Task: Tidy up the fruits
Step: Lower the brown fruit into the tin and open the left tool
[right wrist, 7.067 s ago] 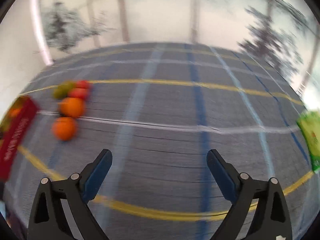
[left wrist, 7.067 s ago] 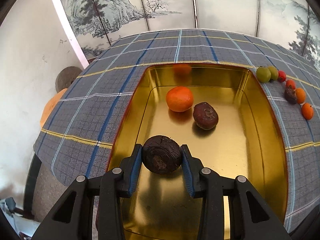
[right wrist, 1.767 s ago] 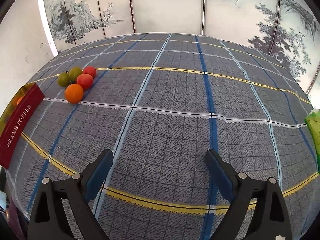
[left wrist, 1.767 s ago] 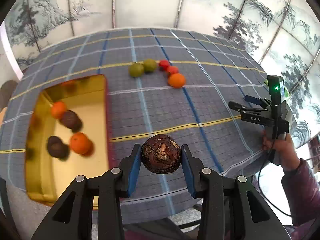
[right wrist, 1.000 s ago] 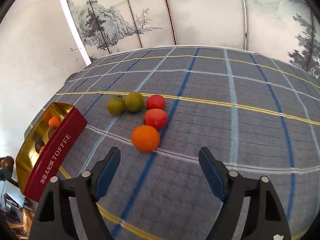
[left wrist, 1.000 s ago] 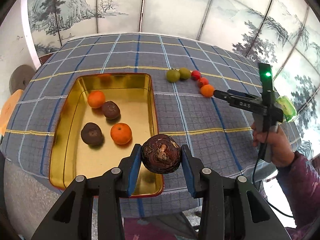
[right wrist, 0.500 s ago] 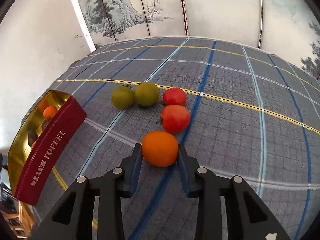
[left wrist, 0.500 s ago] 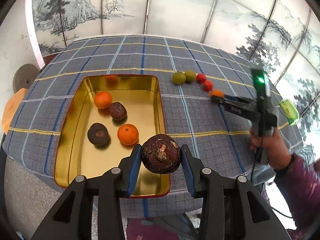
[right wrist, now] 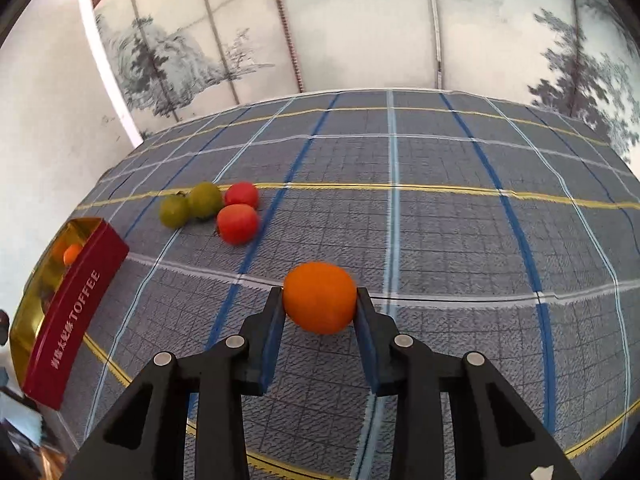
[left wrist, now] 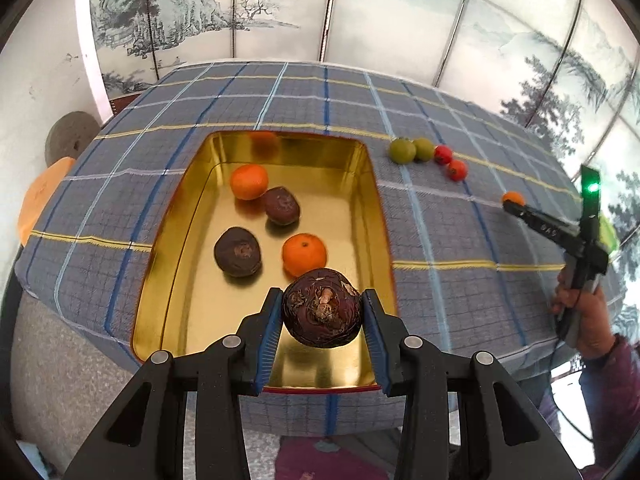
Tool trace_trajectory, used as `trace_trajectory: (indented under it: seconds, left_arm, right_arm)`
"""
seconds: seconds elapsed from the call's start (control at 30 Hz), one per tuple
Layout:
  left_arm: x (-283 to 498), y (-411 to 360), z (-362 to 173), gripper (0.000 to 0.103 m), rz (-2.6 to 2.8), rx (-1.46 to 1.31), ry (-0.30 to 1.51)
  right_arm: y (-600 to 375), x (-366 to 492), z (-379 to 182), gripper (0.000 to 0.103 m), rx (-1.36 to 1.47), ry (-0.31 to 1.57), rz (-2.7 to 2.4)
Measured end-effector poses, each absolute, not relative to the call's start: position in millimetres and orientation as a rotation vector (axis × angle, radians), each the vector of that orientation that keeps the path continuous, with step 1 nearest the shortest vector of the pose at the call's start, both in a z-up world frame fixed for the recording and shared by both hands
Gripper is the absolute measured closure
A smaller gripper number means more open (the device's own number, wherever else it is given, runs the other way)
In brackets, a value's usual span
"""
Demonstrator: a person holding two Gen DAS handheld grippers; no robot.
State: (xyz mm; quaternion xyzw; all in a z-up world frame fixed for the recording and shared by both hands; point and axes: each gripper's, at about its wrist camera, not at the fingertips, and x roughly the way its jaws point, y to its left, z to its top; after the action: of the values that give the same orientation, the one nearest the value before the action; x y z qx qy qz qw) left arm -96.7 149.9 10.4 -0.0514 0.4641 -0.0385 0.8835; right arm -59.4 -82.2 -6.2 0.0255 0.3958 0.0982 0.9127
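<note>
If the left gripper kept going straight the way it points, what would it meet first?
Probably the gold floor of the tin near its front edge: the left gripper, shut on a dark brown fruit, aims there. Depth is uncertain.

A plaid-clothed table [left wrist: 304, 92] carries a gold tin [left wrist: 370, 184], two green fruits [left wrist: 412, 150] and two red fruits [left wrist: 450, 162]

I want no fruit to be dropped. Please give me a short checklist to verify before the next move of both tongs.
1. Left tongs closed on the dark fruit: ok.
2. Dark fruit over the gold tin: ok, it hangs above the near end.
3. Free floor in the tin near the held fruit: ok; two oranges and two dark fruits lie further in.
4. Right tongs closed on the orange fruit: ok.
5. Orange fruit lifted off the cloth: cannot tell.
6. Loose green and red fruits clear of the right tongs: ok.
</note>
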Motion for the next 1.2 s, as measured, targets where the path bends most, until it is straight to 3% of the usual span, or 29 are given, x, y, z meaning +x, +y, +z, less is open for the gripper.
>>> trace_trajectory:
  seconds: [1.0,1.07,1.13,1.2]
  left_arm:
    - [-92,141,-22,0.061,-0.021,0.038,0.945]
    - [-92,140,-20,0.059,-0.012,0.052,0.935]
    - [-94,141,-19,0.049,0.003,0.061,0.929]
    - [-96,142,-17,0.046,0.011,0.063,0.915]
  right_arm:
    - [-77,-54,-12,0.070,0.032,0.858,0.186]
    - [-77,-54,-12,0.070,0.030,0.860,0.185]
    - [-76,-53,-13,0.070,0.029,0.861,0.184]
    - [-76,-53,-13,0.070,0.027,0.863,0.183]
